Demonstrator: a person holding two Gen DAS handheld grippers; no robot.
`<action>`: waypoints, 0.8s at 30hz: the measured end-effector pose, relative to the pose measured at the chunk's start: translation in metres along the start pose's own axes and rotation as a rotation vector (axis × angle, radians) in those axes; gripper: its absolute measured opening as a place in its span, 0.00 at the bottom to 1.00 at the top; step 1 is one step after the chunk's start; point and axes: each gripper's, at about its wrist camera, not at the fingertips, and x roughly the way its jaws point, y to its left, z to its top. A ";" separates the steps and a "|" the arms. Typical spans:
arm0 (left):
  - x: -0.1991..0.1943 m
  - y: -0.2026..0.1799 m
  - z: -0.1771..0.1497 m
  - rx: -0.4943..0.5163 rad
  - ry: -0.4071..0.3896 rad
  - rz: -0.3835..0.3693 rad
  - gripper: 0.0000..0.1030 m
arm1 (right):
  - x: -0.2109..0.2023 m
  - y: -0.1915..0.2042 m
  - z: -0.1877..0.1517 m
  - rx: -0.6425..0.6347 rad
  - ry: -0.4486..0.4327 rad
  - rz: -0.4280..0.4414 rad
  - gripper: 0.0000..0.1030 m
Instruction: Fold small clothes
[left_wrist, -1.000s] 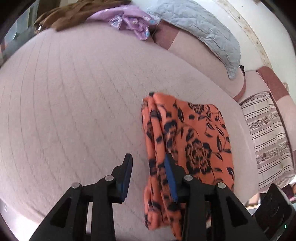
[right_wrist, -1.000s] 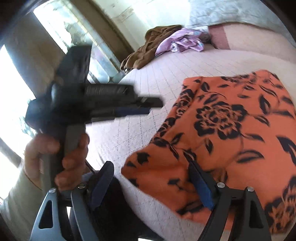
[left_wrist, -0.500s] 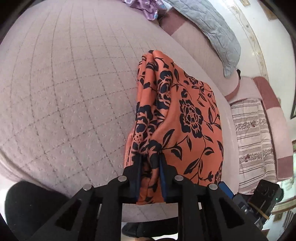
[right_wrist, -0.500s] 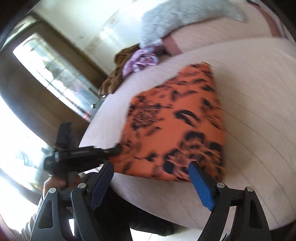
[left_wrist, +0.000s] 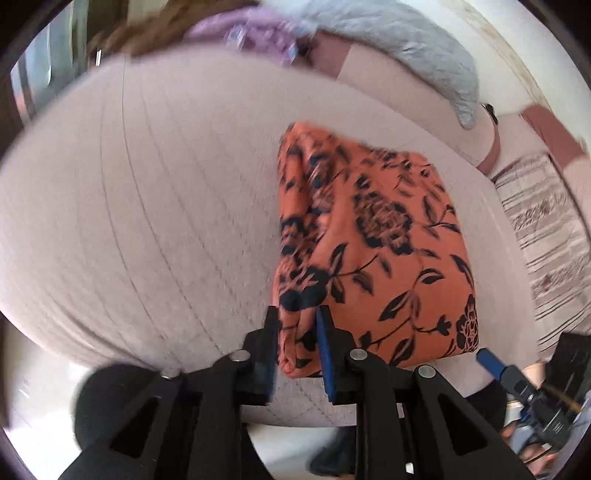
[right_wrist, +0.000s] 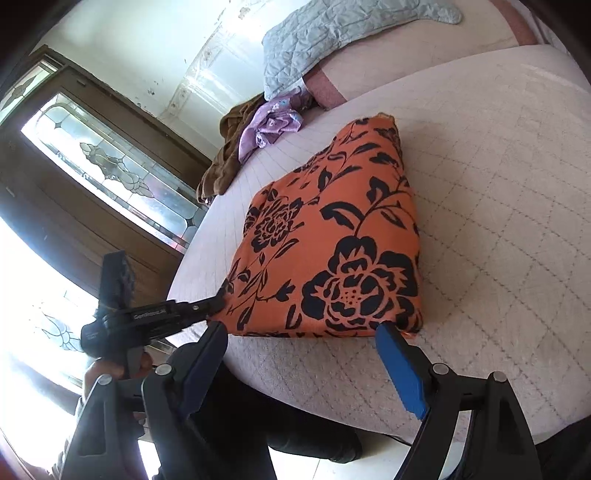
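Observation:
A folded orange cloth with black flowers (left_wrist: 373, 243) lies on the pale quilted bed (left_wrist: 147, 206), near its front edge. My left gripper (left_wrist: 297, 332) is shut on the cloth's near left corner. In the right wrist view the cloth (right_wrist: 332, 243) lies flat, and the left gripper (right_wrist: 218, 301) grips its left corner. My right gripper (right_wrist: 303, 354) is open and empty, just in front of the cloth's near edge. Its blue tip also shows in the left wrist view (left_wrist: 487, 360).
A grey quilted pillow (right_wrist: 332, 33), a purple garment (right_wrist: 273, 123) and a brown garment (right_wrist: 225, 155) lie at the bed's far end. A striped cloth (left_wrist: 546, 229) lies to the right. A window with patterned glass (right_wrist: 110, 162) stands left of the bed.
The left gripper closed on the cloth's corner and still holds it. The right gripper stays open and has moved closer to the cloth's near edge.

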 end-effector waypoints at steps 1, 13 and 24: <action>-0.006 -0.009 0.003 0.025 -0.030 0.018 0.30 | -0.003 -0.001 0.002 0.007 -0.008 0.000 0.82; 0.050 -0.058 0.029 0.160 -0.092 0.163 0.59 | -0.021 -0.038 0.028 0.147 -0.052 -0.018 0.82; 0.069 -0.039 0.024 0.065 -0.067 0.162 0.67 | 0.005 -0.046 0.067 0.084 0.020 -0.081 0.82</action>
